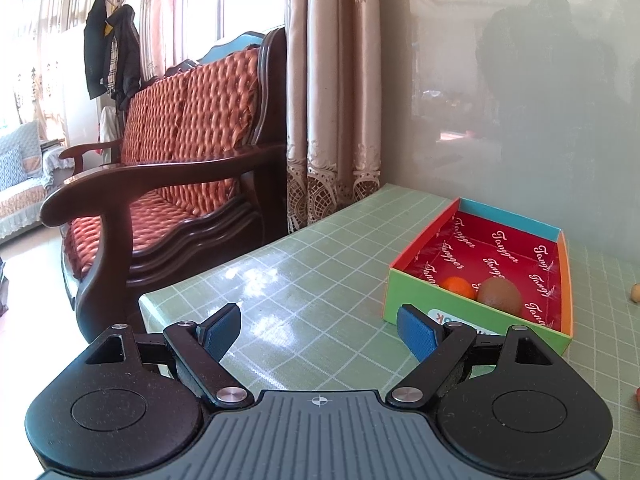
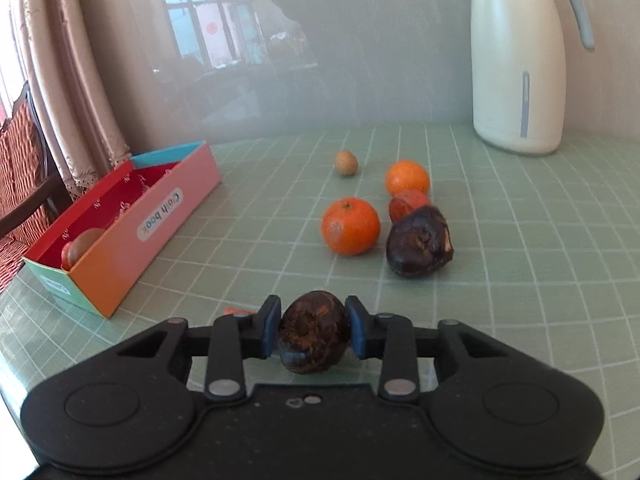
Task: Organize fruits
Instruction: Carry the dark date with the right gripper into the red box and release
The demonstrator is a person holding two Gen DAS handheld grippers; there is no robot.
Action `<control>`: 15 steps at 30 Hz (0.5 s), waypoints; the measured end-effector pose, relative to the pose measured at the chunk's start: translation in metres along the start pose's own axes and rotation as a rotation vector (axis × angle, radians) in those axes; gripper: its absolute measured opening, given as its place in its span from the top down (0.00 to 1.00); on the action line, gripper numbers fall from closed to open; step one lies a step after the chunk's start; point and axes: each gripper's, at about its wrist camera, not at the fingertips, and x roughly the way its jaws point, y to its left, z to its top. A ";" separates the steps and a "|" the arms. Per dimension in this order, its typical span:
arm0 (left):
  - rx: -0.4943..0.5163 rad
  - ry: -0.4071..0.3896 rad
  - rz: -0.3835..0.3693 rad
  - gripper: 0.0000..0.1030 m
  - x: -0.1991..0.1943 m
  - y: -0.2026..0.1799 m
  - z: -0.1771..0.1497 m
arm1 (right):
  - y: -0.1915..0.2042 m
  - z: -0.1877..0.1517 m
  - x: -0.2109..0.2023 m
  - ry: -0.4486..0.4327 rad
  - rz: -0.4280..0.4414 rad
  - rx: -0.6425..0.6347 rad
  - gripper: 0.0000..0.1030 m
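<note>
Holding a dark fruit [image 2: 313, 338], the right gripper [image 2: 313, 332] has its fingers closed on it. Ahead-left, the box [image 2: 120, 264] has two fruits; five wait ahead. The left gripper [image 1: 320, 330] is wide, empty.

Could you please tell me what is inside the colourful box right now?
Inside the box lie a small orange and a brown kiwi-like fruit at its near end. The near wall hides their undersides.
</note>
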 end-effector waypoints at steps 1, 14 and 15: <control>0.003 -0.003 0.000 0.18 -0.001 0.000 0.000 | 0.003 0.002 -0.004 -0.016 0.002 -0.016 0.67; 0.003 -0.016 0.023 0.18 -0.002 0.013 -0.002 | 0.094 0.035 -0.007 -0.135 0.216 -0.204 0.67; -0.003 -0.015 0.025 0.18 -0.001 0.015 -0.002 | 0.103 0.038 -0.003 -0.137 0.230 -0.217 0.67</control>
